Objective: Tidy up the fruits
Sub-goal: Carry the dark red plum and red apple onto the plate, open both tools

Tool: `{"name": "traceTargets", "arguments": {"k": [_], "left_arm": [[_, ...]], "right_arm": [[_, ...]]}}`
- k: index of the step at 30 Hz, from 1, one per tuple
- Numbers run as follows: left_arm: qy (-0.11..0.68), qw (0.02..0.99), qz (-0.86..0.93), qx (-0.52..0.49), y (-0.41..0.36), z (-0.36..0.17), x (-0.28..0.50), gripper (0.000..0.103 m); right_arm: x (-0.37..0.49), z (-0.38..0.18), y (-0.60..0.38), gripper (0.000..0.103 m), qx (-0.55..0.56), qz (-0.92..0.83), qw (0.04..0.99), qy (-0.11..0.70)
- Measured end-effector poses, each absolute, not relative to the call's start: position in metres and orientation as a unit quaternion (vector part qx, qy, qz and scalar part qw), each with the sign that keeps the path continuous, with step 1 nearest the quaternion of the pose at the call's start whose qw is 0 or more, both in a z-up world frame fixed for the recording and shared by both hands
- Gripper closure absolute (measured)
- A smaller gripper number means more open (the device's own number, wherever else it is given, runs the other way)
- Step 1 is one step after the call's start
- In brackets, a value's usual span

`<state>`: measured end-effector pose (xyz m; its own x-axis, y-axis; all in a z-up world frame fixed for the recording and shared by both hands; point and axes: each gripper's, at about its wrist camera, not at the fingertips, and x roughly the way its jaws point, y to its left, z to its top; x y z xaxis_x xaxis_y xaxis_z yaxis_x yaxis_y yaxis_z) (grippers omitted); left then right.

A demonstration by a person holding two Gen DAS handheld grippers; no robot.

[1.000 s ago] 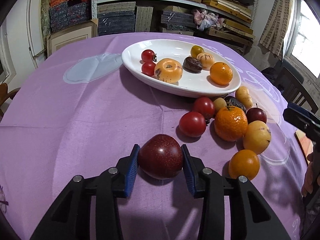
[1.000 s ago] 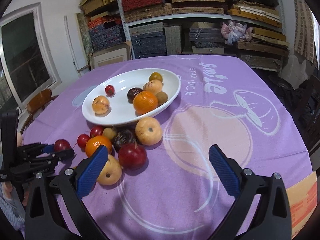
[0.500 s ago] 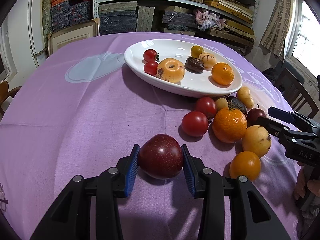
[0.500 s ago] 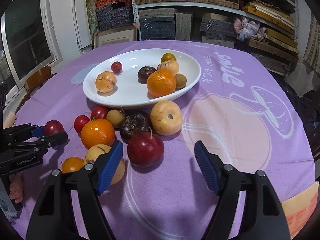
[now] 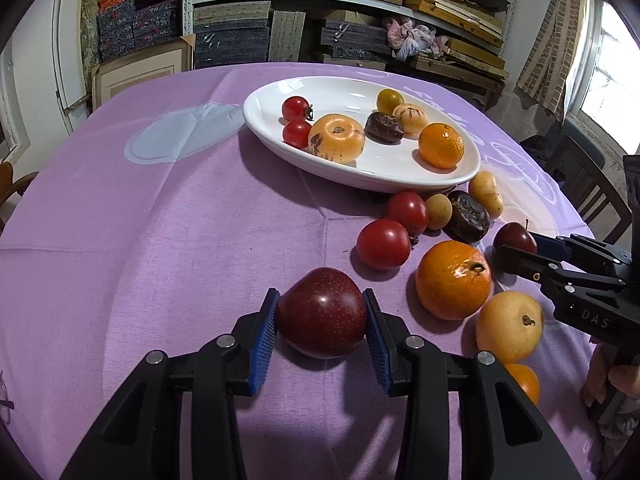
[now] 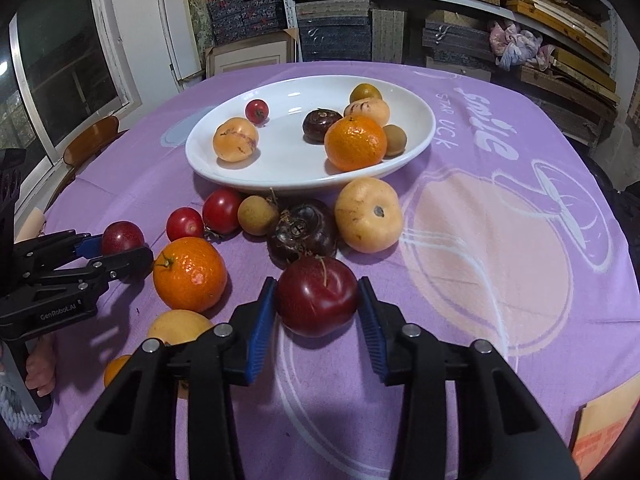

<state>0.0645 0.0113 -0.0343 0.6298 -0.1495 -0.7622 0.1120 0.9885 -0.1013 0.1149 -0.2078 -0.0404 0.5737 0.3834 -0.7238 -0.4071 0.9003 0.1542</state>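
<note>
My left gripper (image 5: 322,316) is shut on a dark red plum (image 5: 322,312) just above the purple cloth; it also shows in the right wrist view (image 6: 122,237). My right gripper (image 6: 317,304) has closed around a second dark red plum (image 6: 317,295), both blue pads at its sides. A white oval plate (image 5: 400,176) holds several fruits, among them an orange (image 5: 441,145) and cherry tomatoes (image 5: 296,108). Loose fruits lie in front of the plate: an orange (image 5: 453,278), tomatoes (image 5: 383,243), a yellow fruit (image 5: 509,326).
A purple printed cloth (image 6: 500,240) covers the round table. Shelves with stacked boxes (image 5: 280,20) stand behind it. A wooden chair (image 5: 588,188) stands at the table's right, another chair (image 6: 90,140) at its left.
My right gripper moved forward to the pile and closed its jaws around the stemmed plum. My left gripper keeps its plum and has hardly moved.
</note>
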Motion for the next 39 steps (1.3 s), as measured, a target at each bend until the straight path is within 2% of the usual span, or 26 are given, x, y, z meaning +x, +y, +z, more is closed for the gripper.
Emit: {"name": "traceTargets", "arguments": {"k": [9,14,23,29,34,36,37,38,39], "left_arm": [[0.410,0.909,-0.077,-0.022,0.010,-0.031,0.060,0.062],[0.398,0.914,-0.068,-0.025,0.012,-0.018,0.069,0.062],[0.398,0.913,-0.088,-0.015,-0.018,0.014,0.155,0.062],[0.406,0.910,-0.079,0.002,-0.044,0.015,0.220,0.062],[0.444,0.894,-0.058,-0.013,-0.040,-0.004,0.264,0.062],[0.444,0.894,-0.052,-0.015,-0.037,-0.009,0.266,0.061],[0.441,0.896,-0.049,-0.012,-0.036,-0.009,0.265,0.056],[0.435,0.899,-0.046,-0.007,-0.036,-0.007,0.262,0.049],[0.427,0.903,-0.042,-0.003,-0.034,-0.005,0.258,0.045]], "right_arm": [[0.108,-0.040,-0.212,0.063,-0.010,0.219,0.890,0.399],[0.109,-0.021,-0.224,0.063,0.021,0.224,0.900,0.374],[0.184,0.025,-0.207,0.063,0.011,0.202,0.911,0.358],[0.249,0.017,-0.194,0.063,-0.001,0.172,0.908,0.382],[0.274,0.000,-0.189,0.063,0.004,0.176,0.900,0.399],[0.275,-0.003,-0.187,0.058,-0.002,0.177,0.902,0.394],[0.275,-0.002,-0.188,0.051,0.000,0.178,0.904,0.388],[0.273,0.000,-0.189,0.038,0.004,0.180,0.907,0.381],[0.271,0.004,-0.191,0.034,0.007,0.177,0.911,0.372]]}}
